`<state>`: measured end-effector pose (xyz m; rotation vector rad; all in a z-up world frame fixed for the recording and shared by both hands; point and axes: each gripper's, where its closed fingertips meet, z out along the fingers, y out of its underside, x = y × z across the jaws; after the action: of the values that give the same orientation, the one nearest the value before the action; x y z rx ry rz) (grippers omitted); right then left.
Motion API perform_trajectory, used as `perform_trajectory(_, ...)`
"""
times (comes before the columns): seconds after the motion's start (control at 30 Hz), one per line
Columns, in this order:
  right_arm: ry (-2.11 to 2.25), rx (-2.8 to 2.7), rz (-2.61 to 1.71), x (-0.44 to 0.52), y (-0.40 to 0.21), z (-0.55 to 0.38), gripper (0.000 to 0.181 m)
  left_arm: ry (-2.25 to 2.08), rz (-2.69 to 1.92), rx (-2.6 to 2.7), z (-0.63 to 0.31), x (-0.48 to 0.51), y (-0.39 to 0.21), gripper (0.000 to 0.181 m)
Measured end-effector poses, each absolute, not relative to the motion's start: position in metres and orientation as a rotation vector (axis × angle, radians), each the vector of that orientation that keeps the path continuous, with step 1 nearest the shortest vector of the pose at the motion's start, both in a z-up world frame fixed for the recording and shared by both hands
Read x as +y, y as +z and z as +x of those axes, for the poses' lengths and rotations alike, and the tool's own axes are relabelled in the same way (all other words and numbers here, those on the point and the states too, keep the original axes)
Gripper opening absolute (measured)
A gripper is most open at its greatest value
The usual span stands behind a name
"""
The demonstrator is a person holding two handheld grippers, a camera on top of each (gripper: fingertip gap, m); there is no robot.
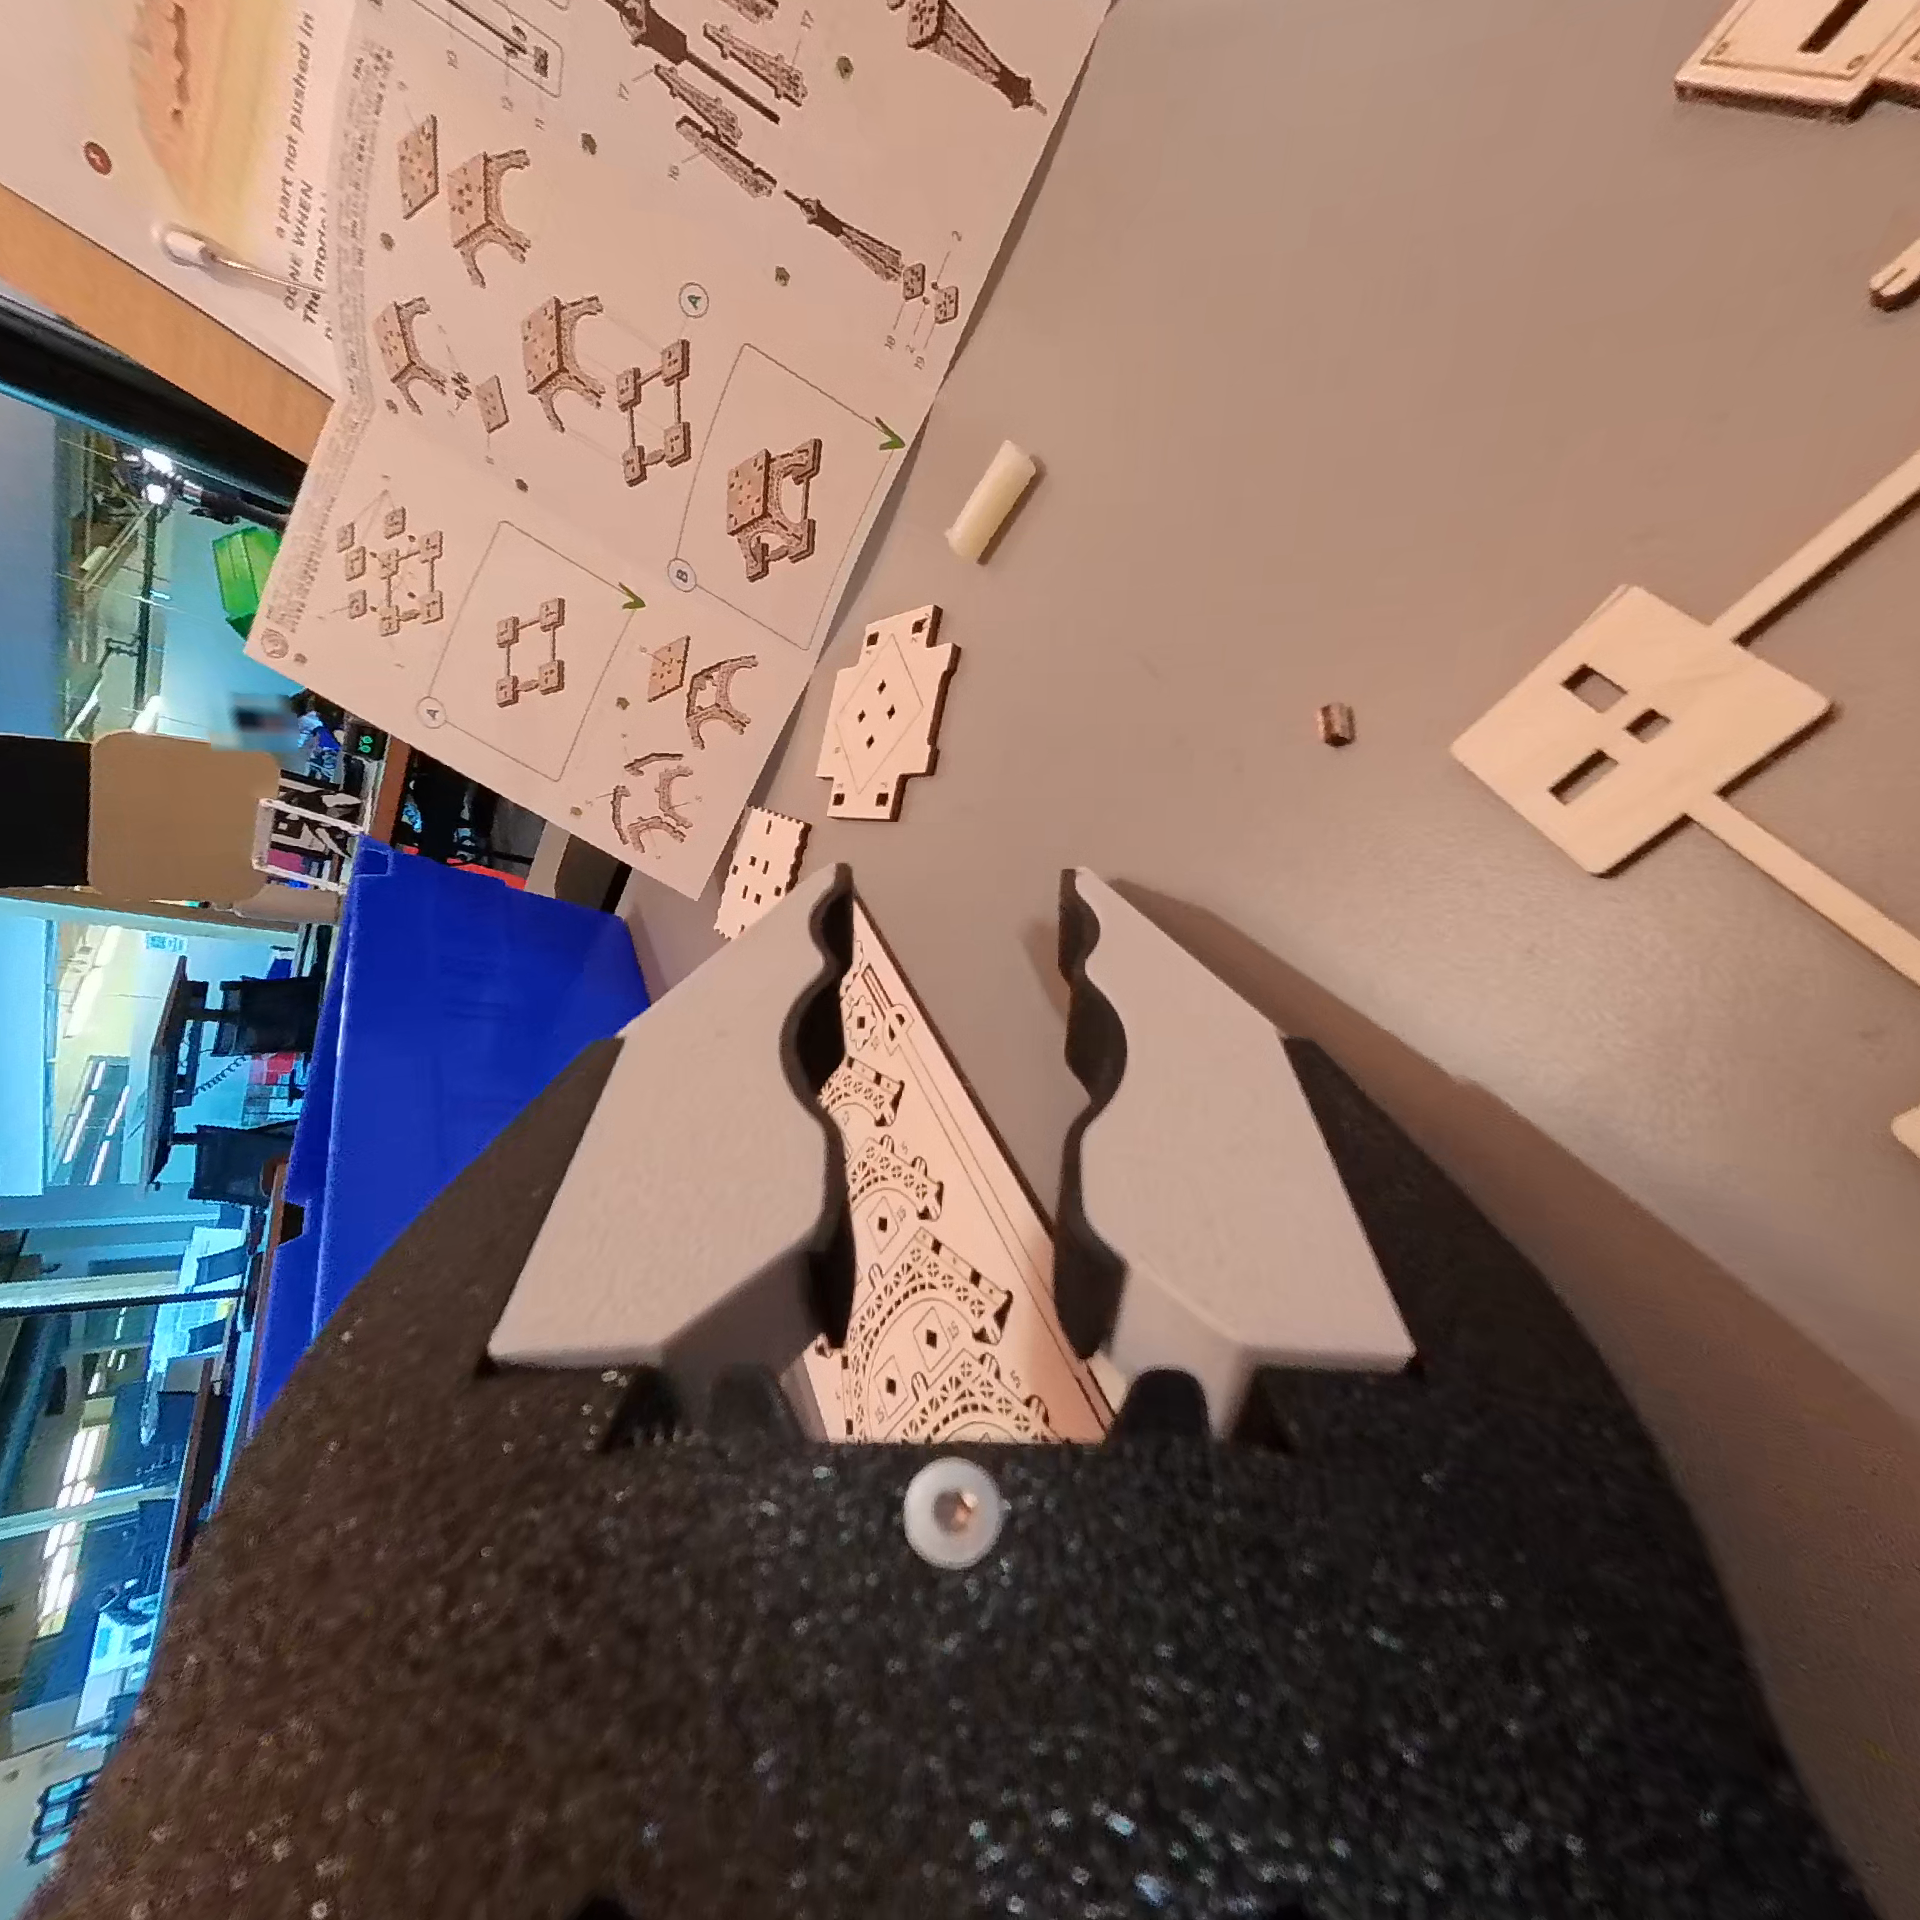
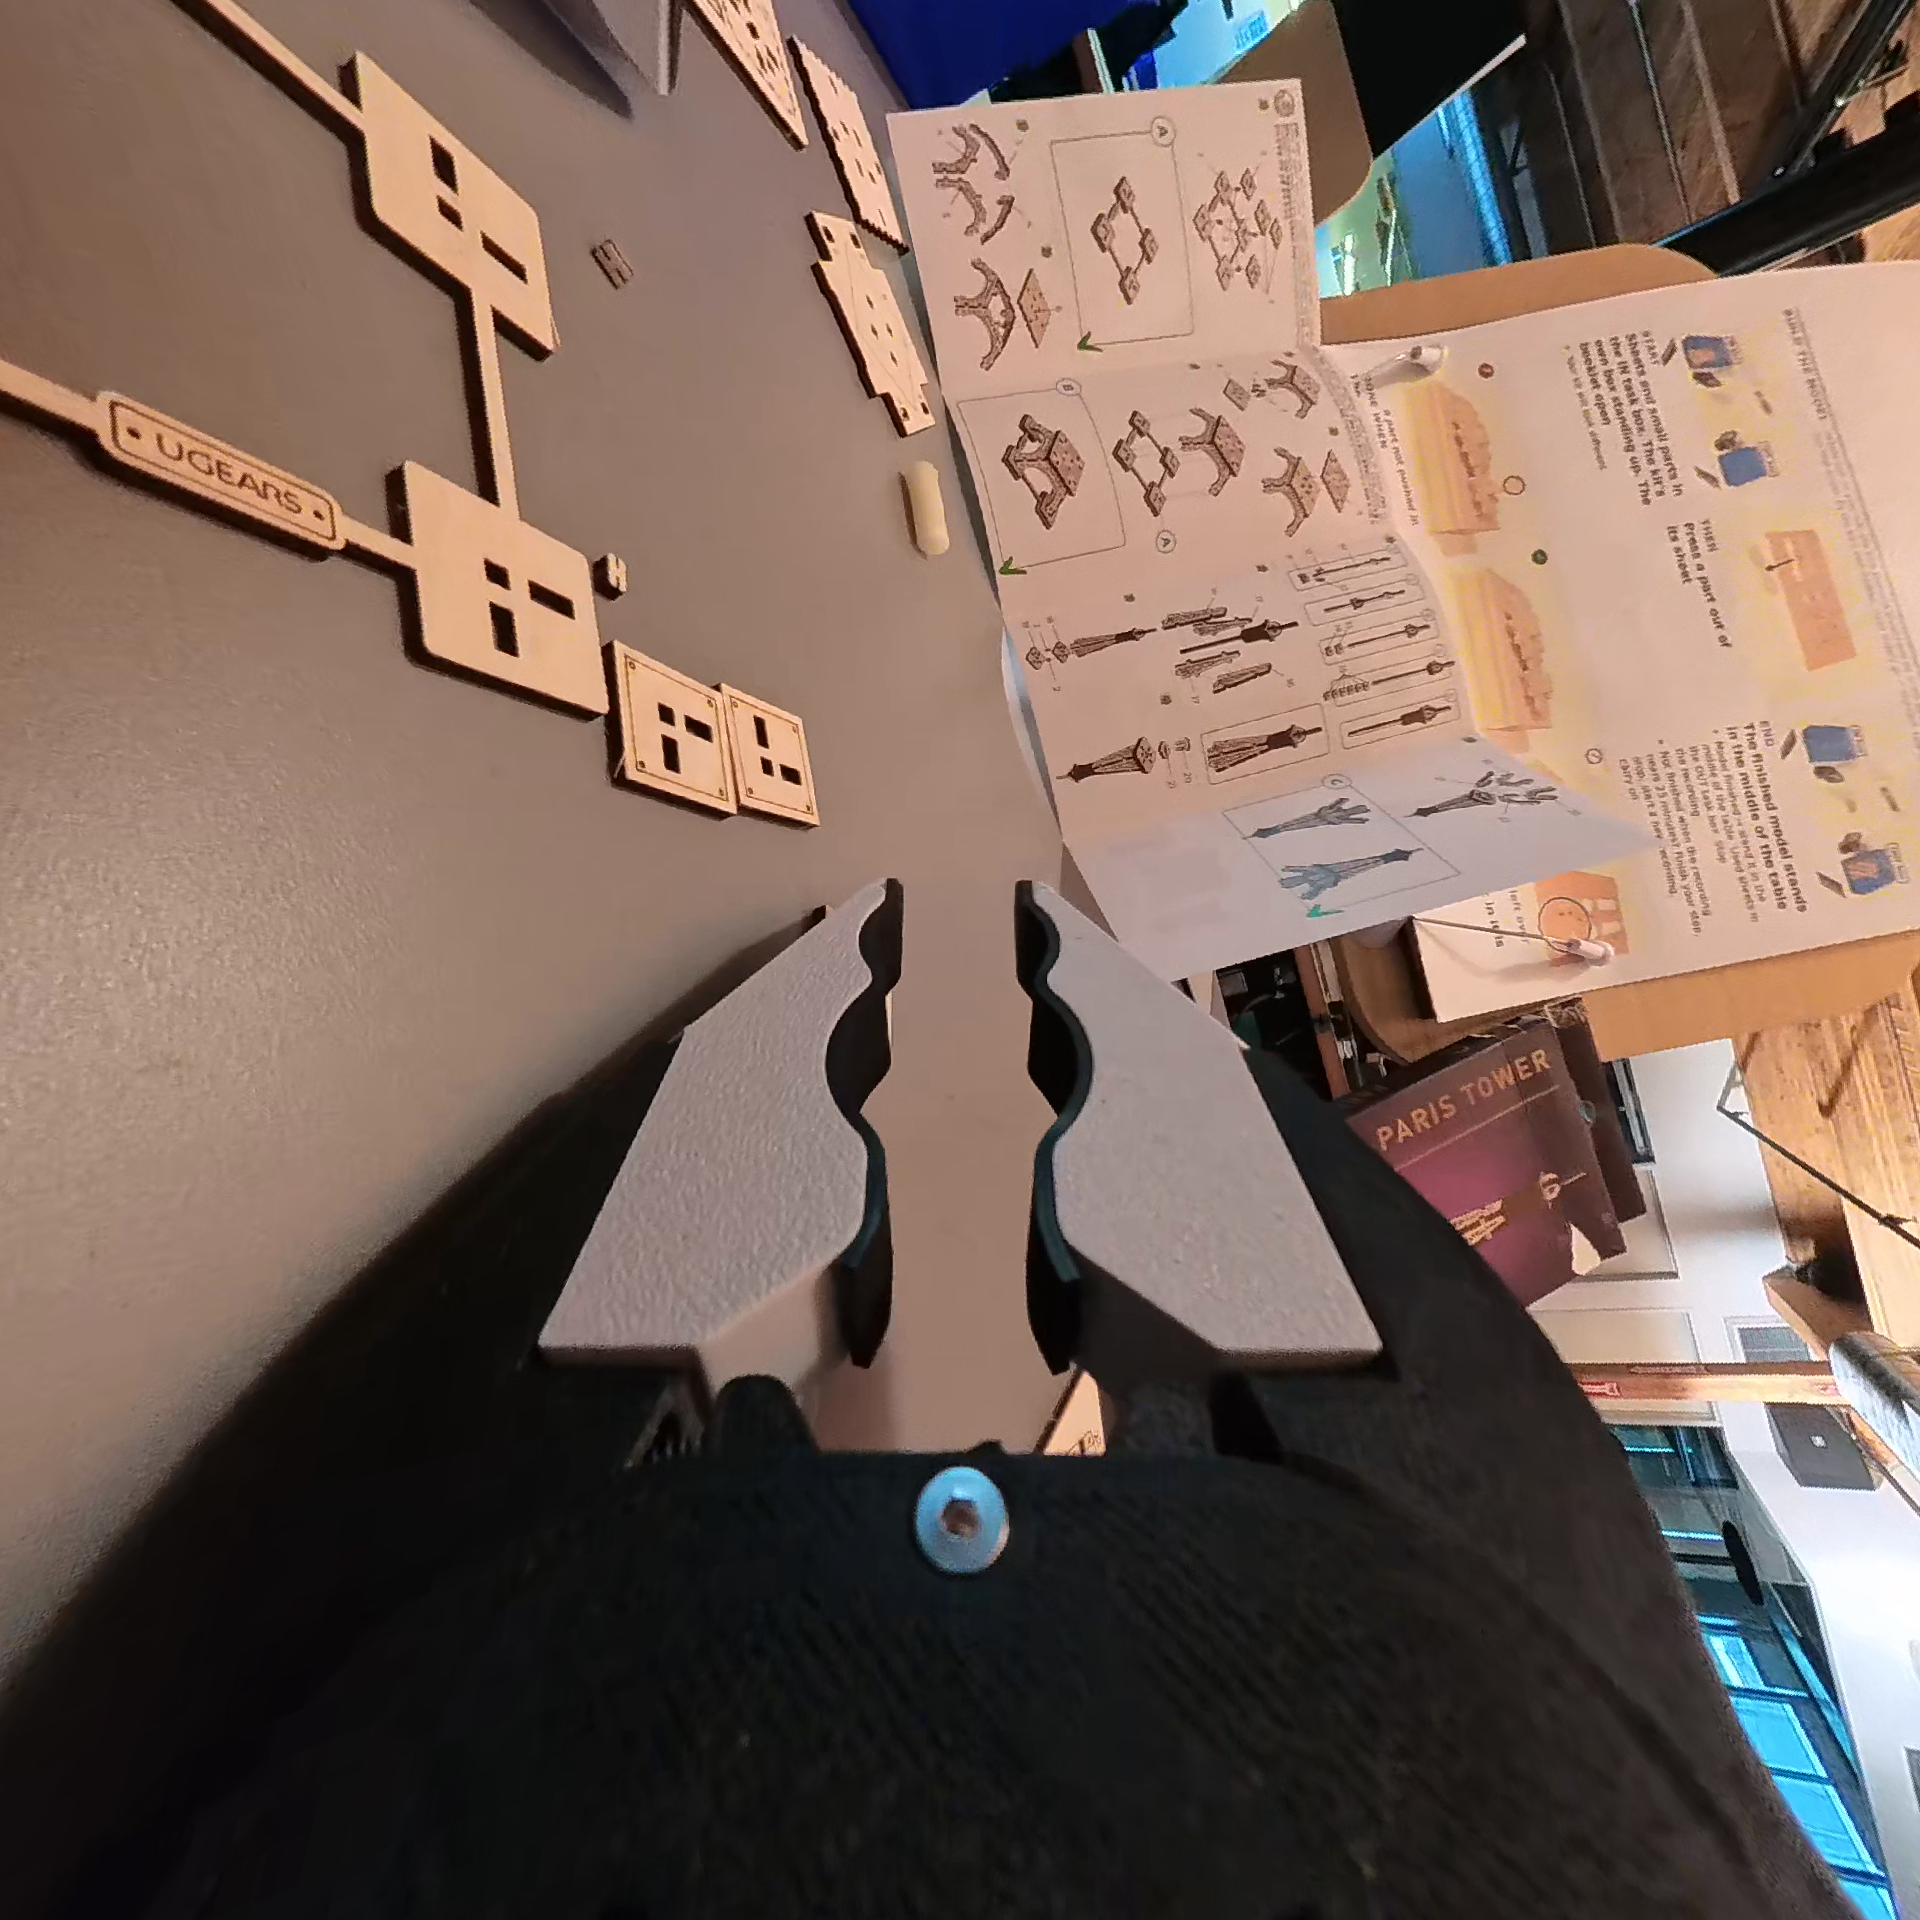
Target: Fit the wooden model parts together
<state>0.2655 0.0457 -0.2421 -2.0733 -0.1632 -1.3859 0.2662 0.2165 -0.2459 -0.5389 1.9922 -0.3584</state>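
Observation:
In the left wrist view my left gripper [image 1: 961, 894] is open, low over the grey table [image 1: 1299, 364]. A laser-cut wooden sheet of tower parts [image 1: 935, 1226] lies between its fingers, close to the left one; I cannot tell if it touches. A cross-shaped wooden plate [image 1: 883, 717] and a small perforated square [image 1: 764, 868] lie just beyond the tips. In the right wrist view my right gripper [image 2: 958, 904] is open and empty. Two square slotted plates [image 2: 717, 748] lie ahead on its left, and the cross-shaped plate [image 2: 878, 322] lies farther off.
A folded instruction sheet [image 1: 623, 364] [image 2: 1195, 520] lies at the table edge beside a white stick [image 1: 990, 501] [image 2: 925, 507]. A leftover wooden frame [image 1: 1642, 727] [image 2: 499, 592] and tiny dark pieces [image 1: 1335, 724] [image 2: 613, 262] lie on the table. A blue bin [image 1: 457, 1091] and a purple box [image 2: 1486, 1164] stand off it. Tip to tip, the grippers are about 20 cm apart.

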Motion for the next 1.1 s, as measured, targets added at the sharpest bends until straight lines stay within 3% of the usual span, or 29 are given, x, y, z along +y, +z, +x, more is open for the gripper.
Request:
perform_trajectory(0.5,-1.358,-0.160,-2.118,0.046,-0.248,0.268,0.000,-0.362,-0.505,1.983,0.264,0.211,-0.244,0.036)
perform_trajectory(1.1,-1.346,-0.164,-2.150,0.047,-0.253,0.270,0.000,-0.350,-0.470,1.985,0.263,0.205,-0.243,0.035)
